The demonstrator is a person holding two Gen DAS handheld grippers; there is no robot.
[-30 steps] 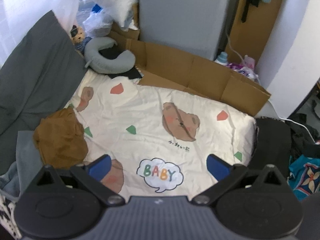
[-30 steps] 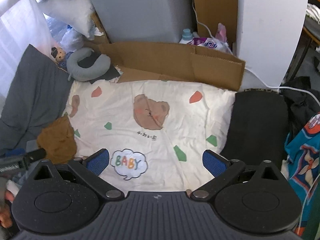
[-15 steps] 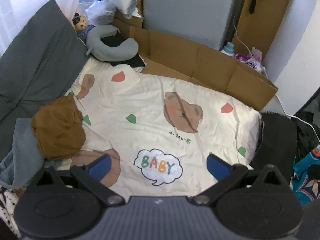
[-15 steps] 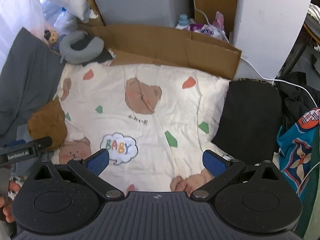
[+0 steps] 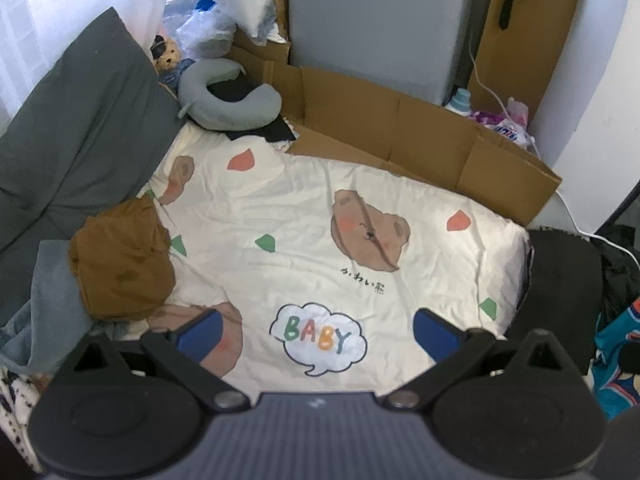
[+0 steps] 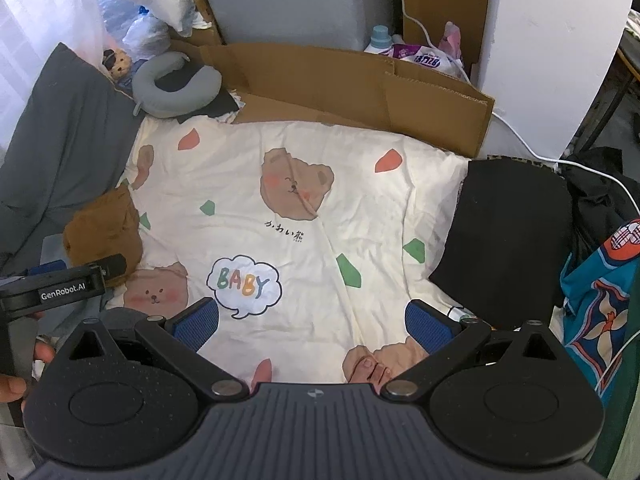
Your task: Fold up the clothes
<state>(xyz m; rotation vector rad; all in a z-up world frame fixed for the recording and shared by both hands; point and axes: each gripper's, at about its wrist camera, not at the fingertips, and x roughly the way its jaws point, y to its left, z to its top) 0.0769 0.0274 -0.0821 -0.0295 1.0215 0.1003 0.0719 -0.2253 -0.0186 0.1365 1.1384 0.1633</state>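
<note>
Both grippers hang above the cream bear-print quilt (image 5: 320, 208) with nothing between their blue-padded fingers. The left gripper (image 5: 318, 332) has its fingers spread wide over the "BABY" cloud, and the right gripper (image 6: 312, 322) is spread just as wide over the quilt's near edge.

The likeliest garment to fold is the crumpled rust-brown cloth bundle (image 5: 122, 260). From the left gripper it lies off to the left, just beyond the left fingertip (image 5: 200, 330), resting on the quilt's left edge and partly on the grey-blue fabric (image 5: 52, 292) beside it. From the right gripper the same bundle (image 6: 102, 224) sits well to the left, past the left gripper's black body (image 6: 60, 284), which stands between them — so the left hand is plainly the nearer one and has the clear line to it.

The bundle is balled up, so no long axis can be read from either view; it looks slightly taller than wide along the fingers' forward direction, no more than that.

A flat black folded cloth (image 6: 508, 236) lies to the right of the right gripper's right finger, near it, and looks already folded.

My judgement: the coming move is a leftward swing of the left gripper toward the brown bundle — then a drag onto the open quilt ahead of both pairs of fingers.
</note>
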